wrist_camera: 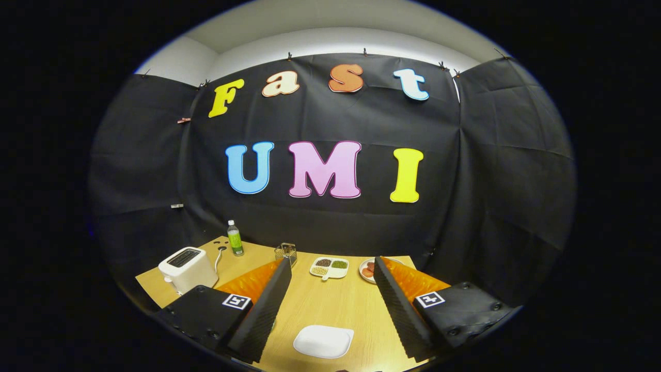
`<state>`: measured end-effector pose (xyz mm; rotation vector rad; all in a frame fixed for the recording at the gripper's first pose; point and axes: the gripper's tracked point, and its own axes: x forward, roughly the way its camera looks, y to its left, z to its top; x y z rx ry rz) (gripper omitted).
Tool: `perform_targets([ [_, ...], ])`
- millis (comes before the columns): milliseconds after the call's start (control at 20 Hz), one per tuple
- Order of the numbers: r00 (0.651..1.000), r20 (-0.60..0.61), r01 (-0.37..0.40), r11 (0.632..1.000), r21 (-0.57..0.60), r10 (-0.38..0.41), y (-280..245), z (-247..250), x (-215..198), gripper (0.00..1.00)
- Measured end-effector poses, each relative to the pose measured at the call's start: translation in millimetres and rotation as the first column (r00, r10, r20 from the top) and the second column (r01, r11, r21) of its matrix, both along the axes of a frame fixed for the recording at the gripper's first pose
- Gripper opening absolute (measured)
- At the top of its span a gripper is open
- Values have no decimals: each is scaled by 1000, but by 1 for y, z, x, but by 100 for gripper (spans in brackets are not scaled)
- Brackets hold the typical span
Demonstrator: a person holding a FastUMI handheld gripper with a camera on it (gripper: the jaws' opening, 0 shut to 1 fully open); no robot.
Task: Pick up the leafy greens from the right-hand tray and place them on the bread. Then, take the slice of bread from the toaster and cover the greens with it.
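The tongs (330, 305) are hovering above the wooden surface (330, 305), fingers (263, 305) spread wide and gripping nothing. Between the fingers a broad strip of bare wood is lying open, running from the near edge toward the far edge at the booth wall.

A white plate (324, 341) is sitting low between the fingers, close to the near edge, nothing visible on it. Beyond the fingertips, a white divided tray (329, 267) is resting near the far edge; its compartments are holding small heaps, dark, green and pale, too small to identify. Just right of it, a round plate (367, 269) with reddish pieces is partly hiding behind the right finger. No leafy greens can be made out for certain.

A white toaster (187, 267) is standing at the left edge, beyond the left finger; whether its slot is holding bread cannot be told. Behind it a green-labelled bottle (235, 238) is standing upright near the far left corner. A small wire basket (285, 253) is sitting just beyond the left fingertip.
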<state>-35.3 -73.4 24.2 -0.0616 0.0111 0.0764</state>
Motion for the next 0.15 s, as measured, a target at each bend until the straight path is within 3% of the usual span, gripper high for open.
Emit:
perform_targets([
  [150,1000,-24,-13,1000,19,13,-1,-10,2,99],
])
